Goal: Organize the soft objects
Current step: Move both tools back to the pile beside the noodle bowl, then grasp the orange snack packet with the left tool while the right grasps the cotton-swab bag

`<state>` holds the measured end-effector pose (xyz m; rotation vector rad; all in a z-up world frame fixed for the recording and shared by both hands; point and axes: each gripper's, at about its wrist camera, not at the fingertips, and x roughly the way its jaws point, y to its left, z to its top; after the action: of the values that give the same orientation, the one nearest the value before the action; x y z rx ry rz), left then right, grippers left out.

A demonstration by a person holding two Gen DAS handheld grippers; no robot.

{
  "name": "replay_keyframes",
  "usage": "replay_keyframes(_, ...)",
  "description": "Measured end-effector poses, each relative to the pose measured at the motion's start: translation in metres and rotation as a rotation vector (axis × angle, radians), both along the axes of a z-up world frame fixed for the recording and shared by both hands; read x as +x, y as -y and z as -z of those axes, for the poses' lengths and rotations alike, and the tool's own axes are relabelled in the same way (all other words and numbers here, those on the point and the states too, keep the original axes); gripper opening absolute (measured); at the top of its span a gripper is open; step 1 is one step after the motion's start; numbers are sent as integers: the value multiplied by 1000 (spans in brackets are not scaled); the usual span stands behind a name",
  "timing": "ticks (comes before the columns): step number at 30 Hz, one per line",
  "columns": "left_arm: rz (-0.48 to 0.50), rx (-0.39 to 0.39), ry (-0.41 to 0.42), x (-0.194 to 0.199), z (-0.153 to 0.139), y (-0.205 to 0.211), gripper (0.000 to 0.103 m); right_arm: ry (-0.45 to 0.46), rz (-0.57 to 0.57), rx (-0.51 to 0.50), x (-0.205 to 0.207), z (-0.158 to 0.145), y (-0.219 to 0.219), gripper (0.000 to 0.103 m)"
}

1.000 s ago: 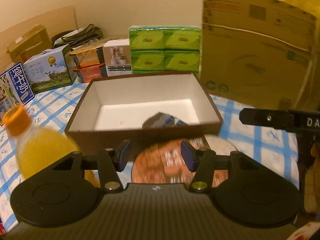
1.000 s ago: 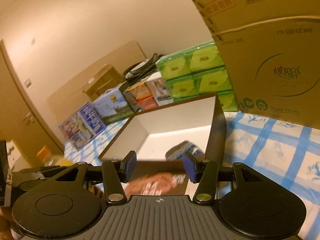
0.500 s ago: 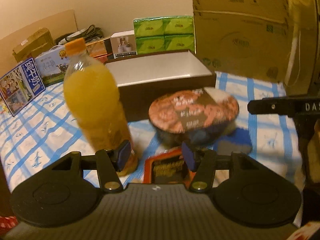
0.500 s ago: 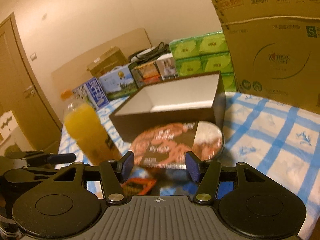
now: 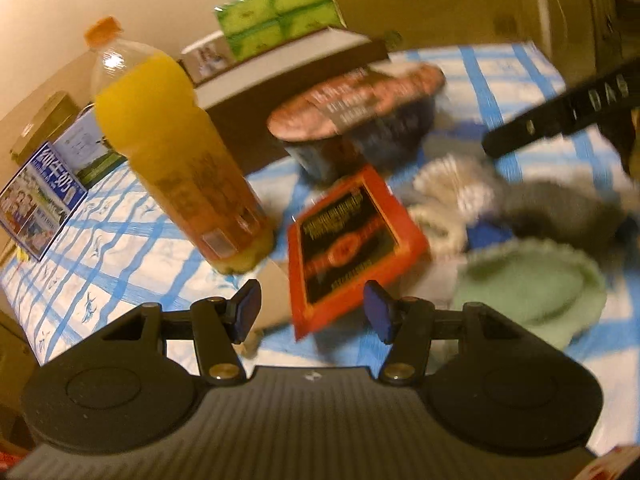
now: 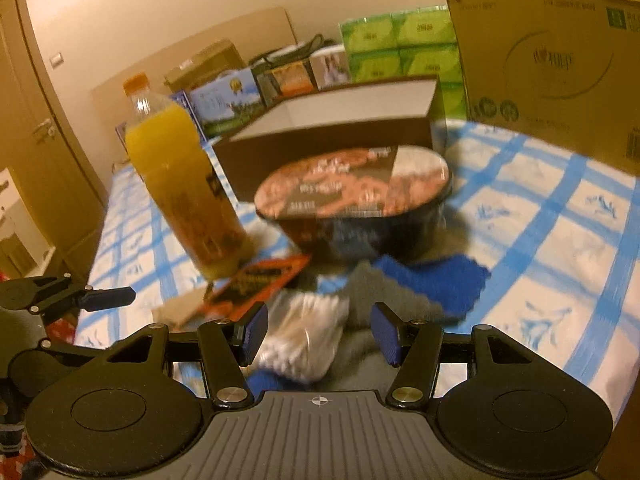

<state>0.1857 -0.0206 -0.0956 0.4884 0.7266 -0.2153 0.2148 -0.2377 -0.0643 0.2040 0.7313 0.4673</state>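
I have my left claw spread over the red packet, pinching nothing; my right claw gapes above the white sock near the bed's front edge; grey sock beside it.

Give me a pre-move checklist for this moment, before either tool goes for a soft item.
1. Left tool open, nothing gripped: ok.
2. Right tool open, nothing gripped: ok.
3. Brown box open on top to take items: ok.
4. Soft items within view: pale green cloth and grey-and-blue sock lie on the checked sheet: ok.
5. Clear path: juice bottle, noodle bowl and red packet stand or lie close by: not ok.
6. Sharp view of the target: blurred: cannot tell.
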Motion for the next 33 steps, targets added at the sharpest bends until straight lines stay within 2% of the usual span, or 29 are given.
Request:
replay_keyframes(6,34,97,27,3,26,9,54,-2,-4,-52,-2,11,-7,57)
replay_keyframes(13,65,126,78,13,28,14,52,-7,17,-74,9,15,-9,57)
replay_keyframes(18,91,124,123,19,16,16,42,-9,41,-63,18,15,-5,57)
replay_keyframes(22,129,148,148,24,12,21,38,-4,50,-65,23,15,-3,57)
replay_keyframes(29,201,228,140,42,29,28,34,-16,72,-59,32,17,3,57)
replay_keyframes(33,219,254,127,54,43,28,24,-31,87,-55,35,21,7,57)
